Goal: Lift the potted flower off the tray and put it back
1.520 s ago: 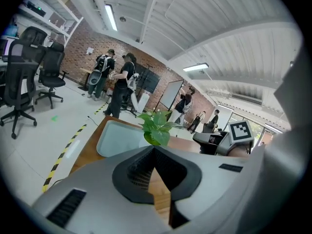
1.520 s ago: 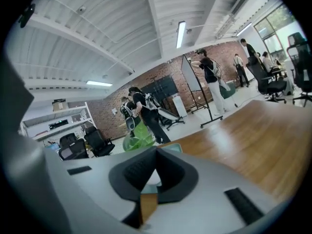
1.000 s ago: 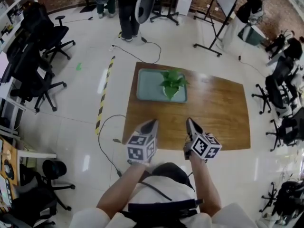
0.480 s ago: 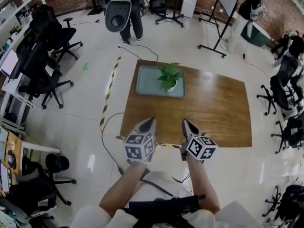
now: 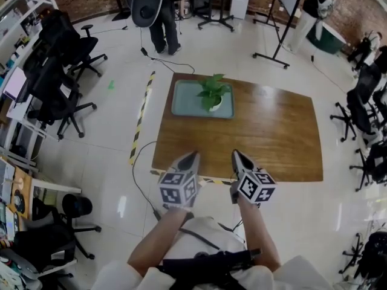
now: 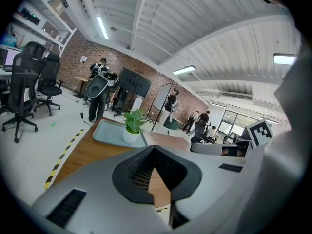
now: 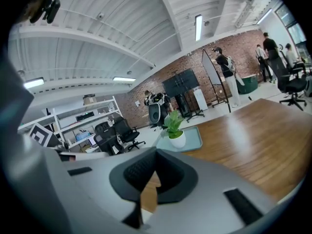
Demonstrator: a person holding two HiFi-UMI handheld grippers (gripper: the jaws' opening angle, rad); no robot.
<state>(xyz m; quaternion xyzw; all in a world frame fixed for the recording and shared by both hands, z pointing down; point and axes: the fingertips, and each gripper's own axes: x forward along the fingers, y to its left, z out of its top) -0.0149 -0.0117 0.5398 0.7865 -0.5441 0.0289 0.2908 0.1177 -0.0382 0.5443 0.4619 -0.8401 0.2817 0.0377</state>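
In the head view, the left hand-held gripper [image 5: 192, 156] and the right hand-held gripper [image 5: 236, 154] were side by side over the near edge of the table [image 5: 272, 138]. Both had their jaws pressed together and carried nothing. The potted flower [image 5: 213, 95] stood upright at their 12 o'clock, well apart from them. It was on the 3 o'clock end of the tray [image 5: 184, 99], which lay along the far edge of the table.

In the left gripper view, the jaws met at their tips with only table wood showing behind them. The flower [image 6: 131, 126] was ahead at 11 o'clock.

In the right gripper view, the jaws were likewise closed and empty, and the flower [image 7: 174, 126] was ahead at 12 o'clock.

I judge the main risk to be a reach with closed jaws, which would tip the pot or push it over the tray's rim instead of gripping it. The table between was bare, so the approach had free room. Behind the tray the far edge left little margin.
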